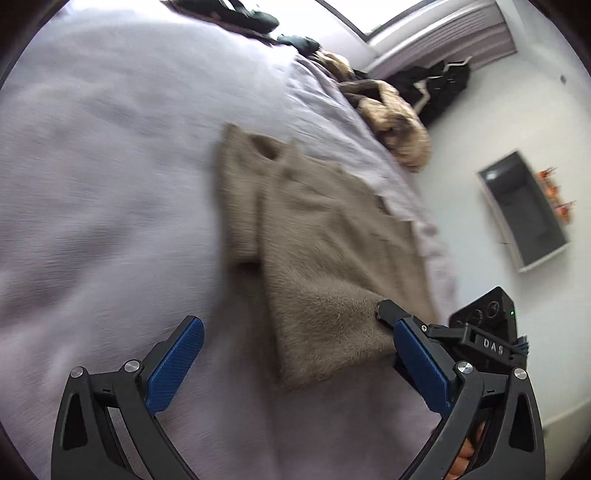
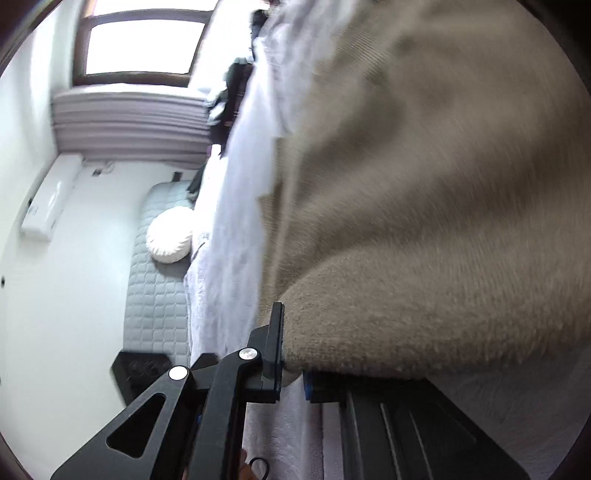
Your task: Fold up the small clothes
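Note:
A fuzzy brown garment (image 1: 317, 229) lies partly folded on the pale lilac bed cover (image 1: 110, 166), near the bed's right edge. My left gripper (image 1: 299, 350) is open just above the cover, and the garment's near corner lies between its blue pads (image 1: 177, 365) without being pressed. In the left wrist view my right gripper (image 1: 386, 314) comes in from the right and clamps that corner's edge. In the right wrist view the right gripper (image 2: 291, 369) is shut on the brown garment (image 2: 424, 221), whose lifted fold fills most of the picture.
A tan heap of clothes (image 1: 399, 122) sits on the bed's far right edge, with dark clothes (image 1: 258, 16) at the far end. On the white floor are black clothes (image 1: 439, 88), a grey box (image 1: 528, 214), a quilted mat (image 2: 155, 295) and a round white cushion (image 2: 170, 236).

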### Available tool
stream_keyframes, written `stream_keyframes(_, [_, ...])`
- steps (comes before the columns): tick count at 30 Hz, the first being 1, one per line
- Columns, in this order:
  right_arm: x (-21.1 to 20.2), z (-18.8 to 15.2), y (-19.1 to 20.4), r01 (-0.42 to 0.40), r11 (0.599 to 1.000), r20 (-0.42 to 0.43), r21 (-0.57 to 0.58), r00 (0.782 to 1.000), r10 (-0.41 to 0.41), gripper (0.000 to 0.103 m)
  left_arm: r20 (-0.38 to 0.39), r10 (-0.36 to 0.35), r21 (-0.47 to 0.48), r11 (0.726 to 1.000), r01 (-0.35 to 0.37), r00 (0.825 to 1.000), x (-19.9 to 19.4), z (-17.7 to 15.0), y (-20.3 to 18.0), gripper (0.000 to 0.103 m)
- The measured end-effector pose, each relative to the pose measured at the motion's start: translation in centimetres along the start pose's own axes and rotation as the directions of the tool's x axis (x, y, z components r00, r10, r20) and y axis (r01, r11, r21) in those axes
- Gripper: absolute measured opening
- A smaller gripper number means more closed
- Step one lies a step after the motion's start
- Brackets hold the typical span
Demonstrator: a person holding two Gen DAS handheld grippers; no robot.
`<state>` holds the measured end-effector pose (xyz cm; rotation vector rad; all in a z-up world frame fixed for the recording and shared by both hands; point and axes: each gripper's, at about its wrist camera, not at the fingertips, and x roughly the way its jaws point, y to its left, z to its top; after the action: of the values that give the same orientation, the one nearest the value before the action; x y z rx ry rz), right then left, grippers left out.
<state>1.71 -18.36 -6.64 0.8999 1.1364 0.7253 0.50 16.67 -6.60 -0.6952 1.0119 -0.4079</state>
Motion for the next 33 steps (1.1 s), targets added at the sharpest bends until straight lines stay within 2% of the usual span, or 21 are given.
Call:
stream_keyframes(5, [-0.5, 0.4, 1.8, 0.017, 0.996, -0.002, -0.084, 1.0, -0.017, 0.009, -0.031, -0.137, -0.076, 0.988, 0.134, 0.99, 3.3, 3.0, -0.3, 0.103])
stream_keyframes(7, [-0.6, 0.3, 2.0, 0.016, 0.995, -0.007, -0.097, 1.0, -0.017, 0.009, -0.05, -0.15, -0.089, 0.985, 0.145, 0.987, 5.0, 4.7, -0.9, 0.103])
stream_keyframes(13, [-0.8, -0.1, 1.8, 0.036, 0.99, -0.026, -0.137, 0.999, -0.04, 0.009, -0.12, -0.131, -0.041, 0.991, 0.126, 0.984, 9.5, 6.9, -3.9, 0.103])
stream_keyframes(15, [-0.7, -0.3, 1.4, 0.044, 0.989, -0.045, -0.138, 0.998, -0.051, 0.009, -0.127, -0.101, -0.025, 0.995, 0.098, 0.987, 10.7, 7.1, -4.7, 0.103])
stream_keyframes(18, [-0.6, -1.1, 0.8, 0.062, 0.988, -0.145, -0.141, 0.986, -0.082, 0.013, -0.129, -0.033, -0.017, 0.999, 0.031, 0.991, 11.9, 7.1, -4.7, 0.102])
stream_keyframes(20, [-1.0, -1.5, 0.9, 0.086, 0.981, -0.215, -0.175, 0.969, -0.123, 0.013, -0.12, 0.039, 0.004, 0.999, -0.039, 0.992, 12.3, 7.1, -4.8, 0.084])
stream_keyframes(22, [-2.5, -1.8, 1.6, 0.101, 0.963, -0.244, -0.249, 0.956, -0.164, 0.013, -0.128, 0.132, 0.048, 0.991, -0.127, 0.983, 12.7, 7.1, -5.0, 0.047])
stream_keyframes(23, [-3.3, -1.7, 2.0, 0.111, 0.952, -0.233, -0.285, 0.955, -0.181, 0.013, -0.126, 0.175, 0.071, 0.983, -0.167, 0.976, 12.9, 7.1, -4.9, 0.04])
stream_keyframes(26, [-6.3, 0.0, 3.0, 0.22, 0.9, -0.088, -0.376, 0.959, -0.271, 0.013, -0.098, 0.191, 0.087, 0.979, -0.183, 0.977, 12.4, 6.9, -4.8, 0.033])
stream_keyframes(27, [-7.0, 1.5, 2.9, 0.298, 0.88, -0.009, -0.371, 0.946, -0.324, 0.013, -0.077, 0.206, 0.1, 0.975, -0.198, 0.976, 12.1, 6.9, -5.3, 0.031])
stream_keyframes(30, [-7.0, 4.9, 1.6, 0.433, 0.833, 0.12, -0.344, 0.9, -0.418, 0.009, -0.02, 0.251, 0.155, 0.957, -0.245, 0.968, 11.4, 6.6, -7.1, 0.028])
stream_keyframes(32, [-6.1, 6.1, 0.2, 0.471, 0.817, 0.119, -0.333, 0.881, -0.459, 0.009, 0.02, 0.269, 0.196, 0.943, -0.268, 0.963, 10.5, 6.6, -8.5, 0.028])
stream_keyframes(33, [-4.9, 6.4, -1.2, 0.503, 0.802, 0.093, -0.323, 0.86, -0.502, 0.008, 0.037, 0.275, 0.215, 0.937, -0.276, 0.961, 10.1, 6.5, -9.4, 0.027])
